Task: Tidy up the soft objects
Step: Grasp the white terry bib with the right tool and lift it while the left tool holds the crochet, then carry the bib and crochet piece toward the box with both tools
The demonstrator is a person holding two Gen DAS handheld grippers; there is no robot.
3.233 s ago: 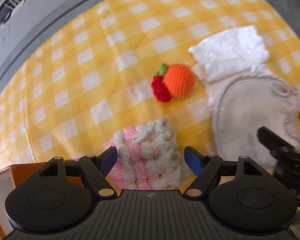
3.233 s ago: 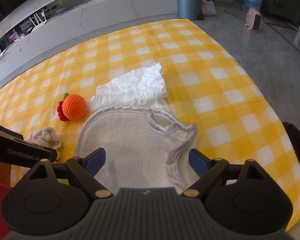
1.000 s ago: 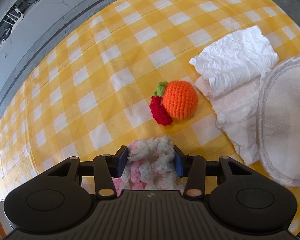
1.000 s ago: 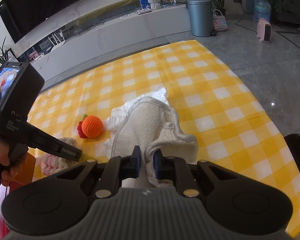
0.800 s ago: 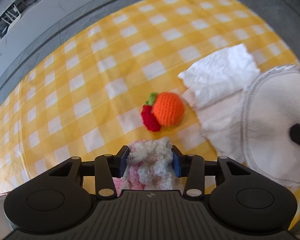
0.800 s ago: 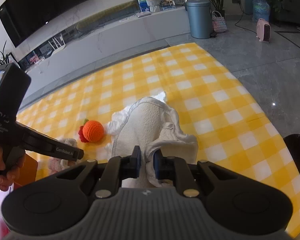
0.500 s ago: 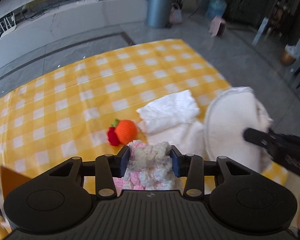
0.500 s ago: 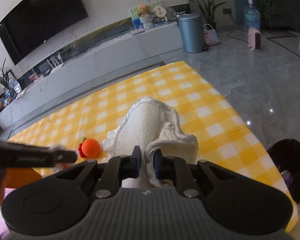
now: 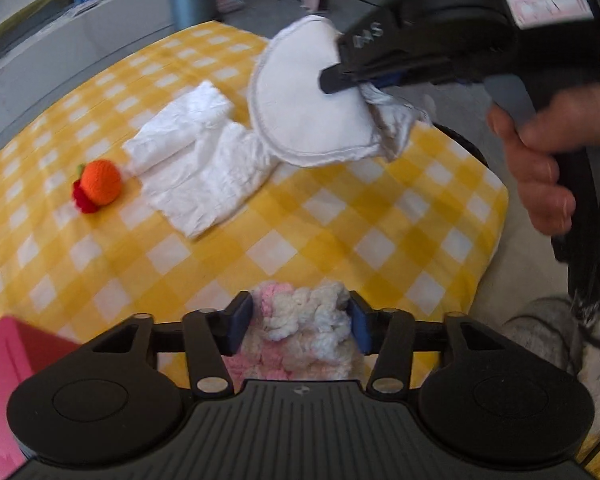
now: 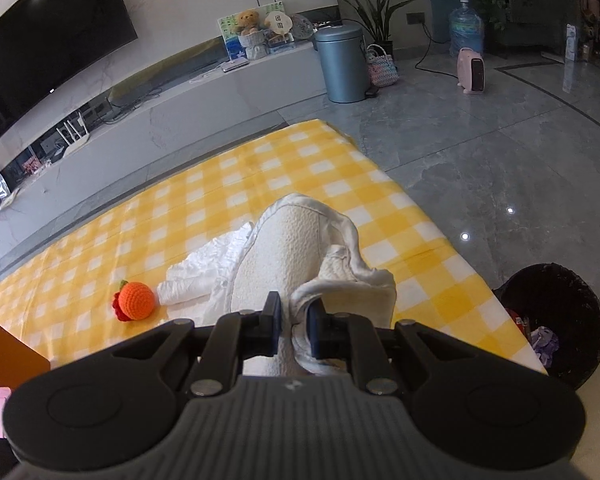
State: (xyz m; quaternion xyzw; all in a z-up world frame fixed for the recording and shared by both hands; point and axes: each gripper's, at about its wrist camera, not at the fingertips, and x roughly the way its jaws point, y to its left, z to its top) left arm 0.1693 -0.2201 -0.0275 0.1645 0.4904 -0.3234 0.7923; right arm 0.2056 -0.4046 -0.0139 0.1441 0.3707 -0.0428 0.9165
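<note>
My left gripper [image 9: 298, 322] is shut on a pink and white knitted piece [image 9: 300, 328] and holds it above the yellow checked cloth [image 9: 340, 216]. My right gripper [image 10: 292, 326] is shut on a cream bib [image 10: 296, 256] and holds it in the air; the bib also shows in the left wrist view [image 9: 304, 104], hanging from the right gripper [image 9: 340, 80]. A crocheted orange with a red part [image 9: 98, 184] and a white crumpled cloth [image 9: 196, 160] lie on the checked cloth; both also show in the right wrist view, the orange [image 10: 136, 300] and the white cloth [image 10: 204, 268].
A pink box [image 9: 4, 368] sits at the lower left, and an orange box [image 10: 8, 356] shows at the left. A black bin [image 10: 556, 320] stands on the floor off the table's right edge. A grey floor lies beyond.
Both grippers have closed on their items and lifted them off the cloth. The left gripper has swung right and back, so the right gripper with the bib now hangs in its view.
</note>
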